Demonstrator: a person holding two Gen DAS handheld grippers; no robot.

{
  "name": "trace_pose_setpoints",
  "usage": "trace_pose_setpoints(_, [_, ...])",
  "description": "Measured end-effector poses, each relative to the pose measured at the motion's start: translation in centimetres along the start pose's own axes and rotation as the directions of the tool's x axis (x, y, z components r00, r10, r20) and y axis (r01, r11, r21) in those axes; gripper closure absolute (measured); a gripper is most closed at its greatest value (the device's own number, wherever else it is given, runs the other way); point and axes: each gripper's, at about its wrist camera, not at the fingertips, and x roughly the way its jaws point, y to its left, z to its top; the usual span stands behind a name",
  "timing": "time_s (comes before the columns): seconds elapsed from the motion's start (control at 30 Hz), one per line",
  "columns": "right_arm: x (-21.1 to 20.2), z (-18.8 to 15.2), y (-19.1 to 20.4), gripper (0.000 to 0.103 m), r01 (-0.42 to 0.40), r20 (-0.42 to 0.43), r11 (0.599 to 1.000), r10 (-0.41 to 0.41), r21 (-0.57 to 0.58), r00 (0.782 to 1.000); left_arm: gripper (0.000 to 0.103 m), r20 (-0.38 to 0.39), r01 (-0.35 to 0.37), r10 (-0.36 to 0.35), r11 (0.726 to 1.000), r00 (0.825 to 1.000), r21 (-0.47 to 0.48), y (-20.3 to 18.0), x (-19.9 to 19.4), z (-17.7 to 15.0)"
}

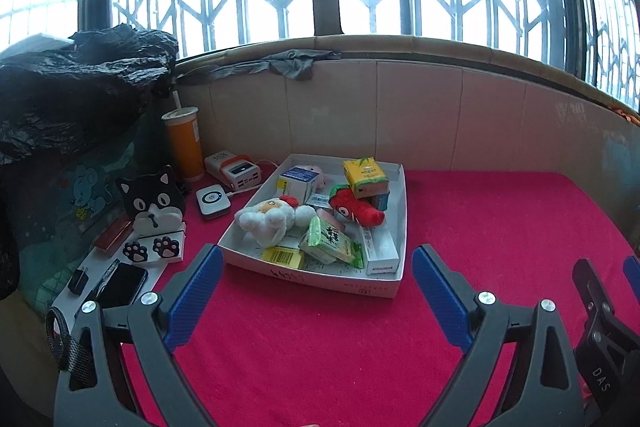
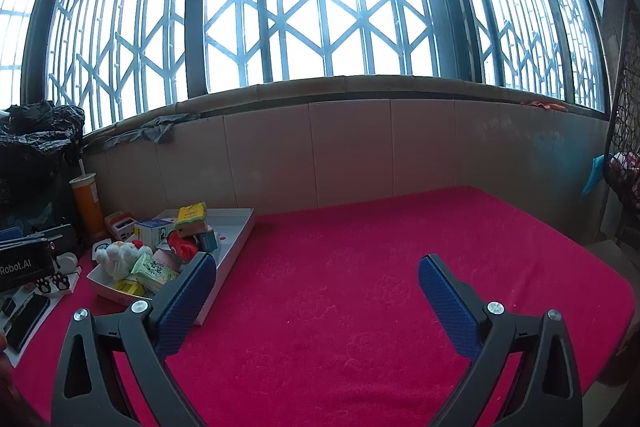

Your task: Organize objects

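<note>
On red cloth (image 1: 500, 227), near left end: white tray (image 1: 320, 281) crammed with white plush (image 1: 272, 217), red plush (image 1: 354, 207), yellow tissue pack (image 1: 366, 177), green tissue pack (image 1: 328, 241), small boxes. Left gripper (image 1: 316, 259) just short of tray, fingers spread, empty. Right gripper (image 2: 316, 267) over bare cloth right of tray, fingers spread, empty. Orange cup (image 1: 185, 143) left of tray.

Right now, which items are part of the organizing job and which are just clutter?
Job:
box
white plush
red plush
yellow carton
green pack

Lying about, left of the box:
orange cup
cat stand
phone
power bank
black bag
</note>
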Motion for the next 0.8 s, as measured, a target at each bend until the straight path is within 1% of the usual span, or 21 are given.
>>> trace_pose_setpoints(0.8, [0.93, -0.46, 0.23, 0.0, -0.003, -0.032, 1.0, 0.003, -0.007, 0.999, 0.008, -0.015, 0.03, -0.03, 1.0, 0.999, 0.01, -0.29, 0.57, -0.13])
